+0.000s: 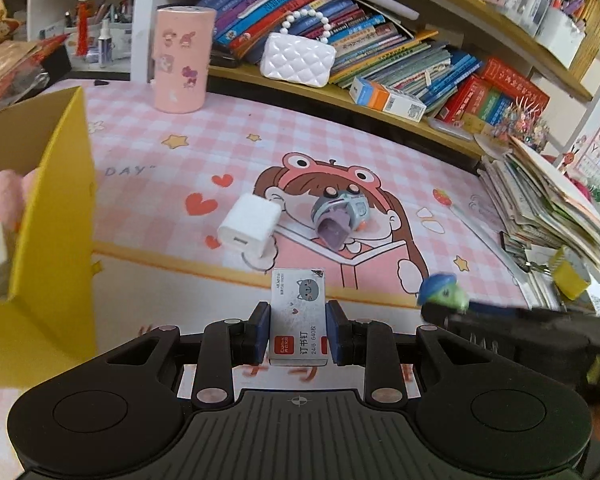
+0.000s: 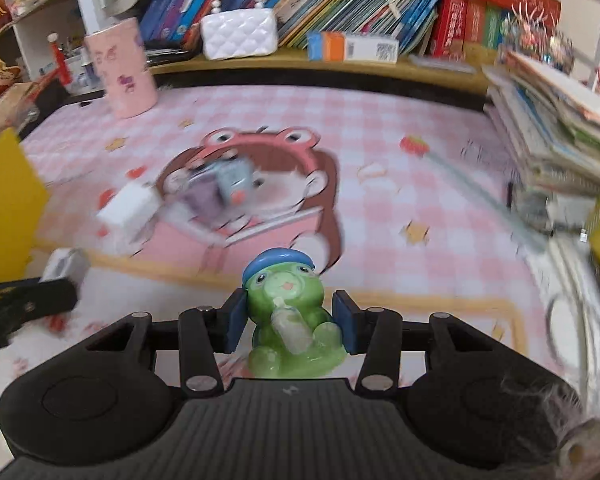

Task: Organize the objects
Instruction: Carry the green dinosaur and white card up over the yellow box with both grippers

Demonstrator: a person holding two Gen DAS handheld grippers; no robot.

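Observation:
My left gripper (image 1: 298,330) is shut on a small white staple box (image 1: 298,316) with a grey cat printed on it, held above the pink desk mat (image 1: 340,152). My right gripper (image 2: 291,322) is shut on a green frog figurine (image 2: 289,312) with a blue cap; the same frog figurine (image 1: 444,290) shows at the right of the left wrist view. A white charger cube (image 1: 249,226) and a small toy camera (image 1: 342,210) lie on the mat ahead. The yellow box (image 1: 55,208) stands open at the left, with a pink plush (image 1: 7,196) inside.
A pink cylindrical holder (image 1: 181,60) stands at the back of the mat. A white quilted purse (image 1: 297,58) and rows of books (image 1: 380,40) fill the shelf behind. A stack of books and papers (image 1: 540,204) is piled at the right. The left gripper (image 2: 27,300) shows at the right wrist view's left edge.

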